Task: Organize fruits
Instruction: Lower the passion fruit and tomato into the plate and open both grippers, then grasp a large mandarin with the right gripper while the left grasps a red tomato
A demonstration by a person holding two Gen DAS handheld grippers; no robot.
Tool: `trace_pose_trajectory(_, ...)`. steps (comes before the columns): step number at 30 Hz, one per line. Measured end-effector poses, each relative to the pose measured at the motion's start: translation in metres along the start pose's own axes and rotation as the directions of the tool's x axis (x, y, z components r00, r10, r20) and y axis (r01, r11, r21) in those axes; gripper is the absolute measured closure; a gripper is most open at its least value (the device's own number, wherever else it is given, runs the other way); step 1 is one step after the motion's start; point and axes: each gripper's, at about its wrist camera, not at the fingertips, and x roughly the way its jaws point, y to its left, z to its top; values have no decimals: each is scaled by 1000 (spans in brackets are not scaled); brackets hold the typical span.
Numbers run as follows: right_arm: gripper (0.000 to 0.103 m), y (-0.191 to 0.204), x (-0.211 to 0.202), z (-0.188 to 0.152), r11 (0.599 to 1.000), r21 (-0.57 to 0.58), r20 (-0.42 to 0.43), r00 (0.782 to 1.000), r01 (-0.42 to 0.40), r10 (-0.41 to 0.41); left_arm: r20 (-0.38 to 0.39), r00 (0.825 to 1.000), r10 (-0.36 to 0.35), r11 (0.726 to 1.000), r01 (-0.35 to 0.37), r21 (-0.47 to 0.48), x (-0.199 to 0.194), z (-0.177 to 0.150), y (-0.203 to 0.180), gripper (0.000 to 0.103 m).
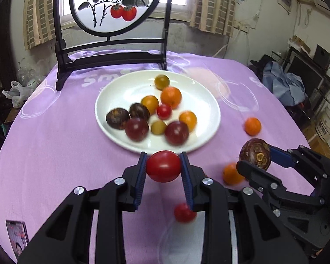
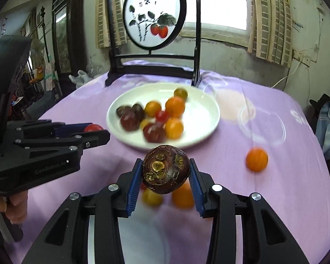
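A white plate on the purple cloth holds several small fruits: red, orange, yellow and dark brown. My left gripper is shut on a red tomato just in front of the plate's near rim; it also shows in the right wrist view. My right gripper is shut on a dark brown water chestnut, held above the cloth to the right of the left gripper, also in the left wrist view. Loose fruits lie on the cloth: an orange one, another orange one, a yellow one, a red one.
A black wooden stand with a round painted screen stands behind the plate. A phone lies at the table's near left edge. Clutter and bags surround the table beyond its edges.
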Motion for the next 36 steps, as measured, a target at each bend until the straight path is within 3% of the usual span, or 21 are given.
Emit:
trace_pose_trajectory(13,61,-31,101,59,994,111,-79,997,21,-13,-61,996,71,995,-75,-67,82,52,25,73)
trace_pose_trajectory(14,59,-35,107,60,991,133,-83,997,14,-3,-60,996,72,995,-76,-71,86,55,25,72)
trace_pose_trajectory(15,49,-38,110,61,988,155,-79,997,7,6,-54,996,73,994,-77,-81,88,58,26,69)
trace_pose_trajectory(16,46,-42,113,62,984,177,-73,997,-1,14,-49,995,82,992,-86,-91,89,60,27,63)
trace_pose_trajectory(19,41,-48,110,60,978,207,-62,998,9,4,-25,995,95,989,-97,-111,85,63,29,50)
trace_pose_trajectory(26,41,-53,86,45,979,203,-63,998,-1,14,6,995,101,988,-100,-115,56,50,26,39)
trace_pose_trajectory(31,32,-54,52,27,981,196,-30,1000,5,1,43,992,115,989,-110,-96,24,28,19,30)
trace_pose_trajectory(36,31,-50,25,-1,987,150,-20,999,51,-49,49,994,96,991,-91,-96,-1,-9,13,24)
